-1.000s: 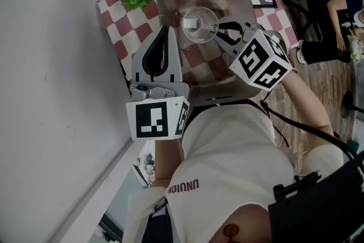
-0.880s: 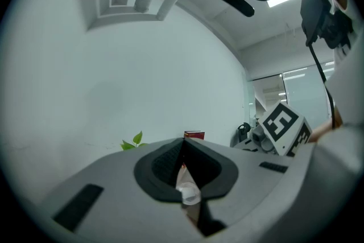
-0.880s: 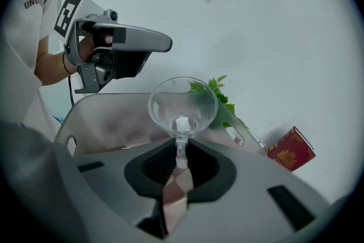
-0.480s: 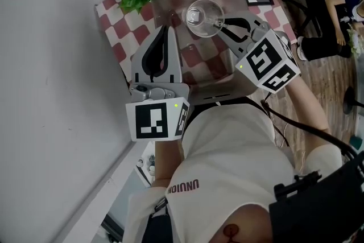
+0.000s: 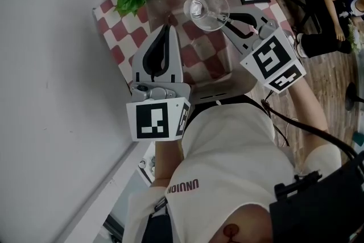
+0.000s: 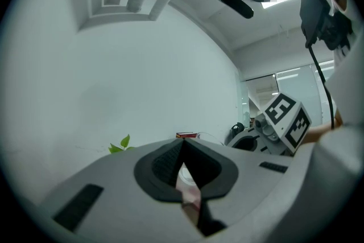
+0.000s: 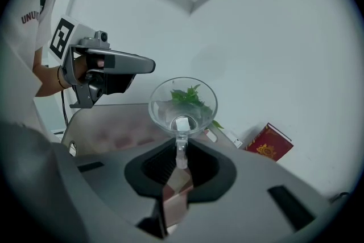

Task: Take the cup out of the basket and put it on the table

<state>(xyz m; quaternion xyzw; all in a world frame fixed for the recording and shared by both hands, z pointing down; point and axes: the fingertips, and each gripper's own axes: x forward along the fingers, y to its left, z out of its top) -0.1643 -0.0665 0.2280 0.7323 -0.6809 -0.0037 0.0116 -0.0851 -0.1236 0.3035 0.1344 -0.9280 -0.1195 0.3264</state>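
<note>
Your right tongs (image 5: 230, 19) are clamped on the cup's (image 5: 207, 8) handle, so the cup sticks straight out ahead of the tips, mouth roughly up, hanging over the far end of the basket (image 5: 219, 91). Left tongs (image 5: 166, 28) are closed on nothing, parked level by the basket's left side. Looks like the open checkered counter (image 5: 111, 37) is off to either side of the rim, so the next move is sideways, then down.
</note>
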